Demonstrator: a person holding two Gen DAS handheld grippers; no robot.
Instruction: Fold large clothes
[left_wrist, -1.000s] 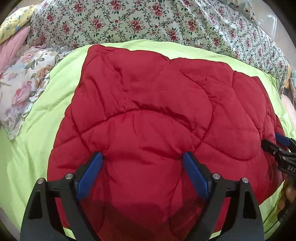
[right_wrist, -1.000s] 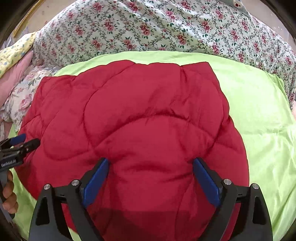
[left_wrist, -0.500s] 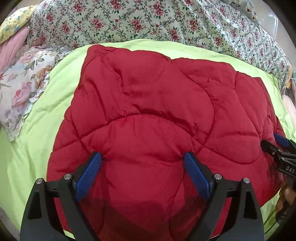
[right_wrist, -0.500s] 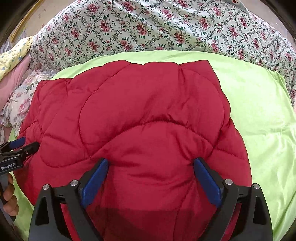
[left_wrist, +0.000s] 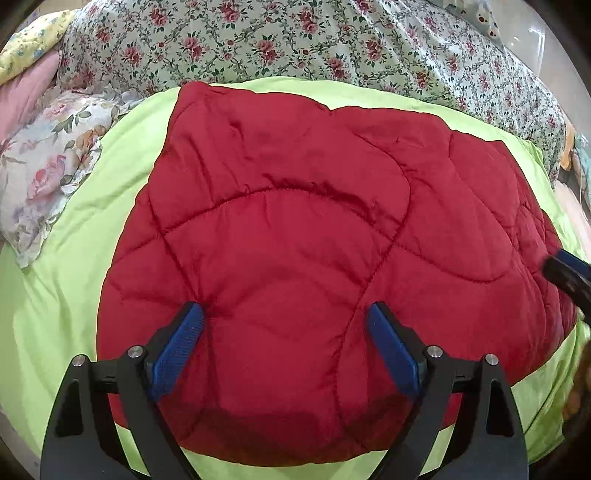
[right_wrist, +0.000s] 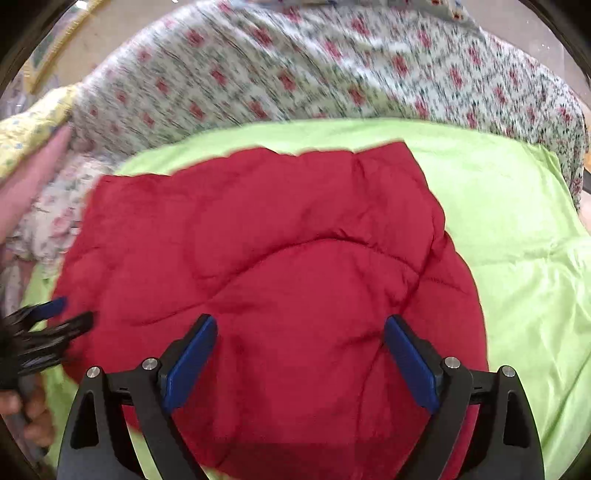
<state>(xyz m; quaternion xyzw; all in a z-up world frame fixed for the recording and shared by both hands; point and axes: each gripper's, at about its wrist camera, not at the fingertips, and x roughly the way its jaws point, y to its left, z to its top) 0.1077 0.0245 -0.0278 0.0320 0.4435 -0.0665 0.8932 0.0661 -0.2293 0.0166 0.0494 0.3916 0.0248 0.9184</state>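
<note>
A red quilted padded garment (left_wrist: 295, 236) lies folded flat on a lime-green sheet (left_wrist: 66, 266); in the right wrist view the same garment (right_wrist: 288, 266) is blurred by motion. My left gripper (left_wrist: 284, 317) hovers over its near half, jaws wide open, nothing between the blue pads (left_wrist: 177, 350). My right gripper (right_wrist: 299, 332) is also open above the garment's near right part, pads (right_wrist: 410, 365) apart and empty. Each gripper shows at the edge of the other view: the right gripper (left_wrist: 569, 273), the left gripper (right_wrist: 55, 321) with a hand (right_wrist: 26, 417) below it.
A floral quilt (left_wrist: 295, 40) runs along the far side of the bed. A rose-print pillow (left_wrist: 40, 166) and pink cloth (left_wrist: 22, 92) lie at the far left. Bare green sheet (right_wrist: 517, 236) stretches right of the garment.
The right gripper's view has pulled back and up, so the garment sits lower and smaller with motion blur. The left gripper has barely shifted. Both stay open.
</note>
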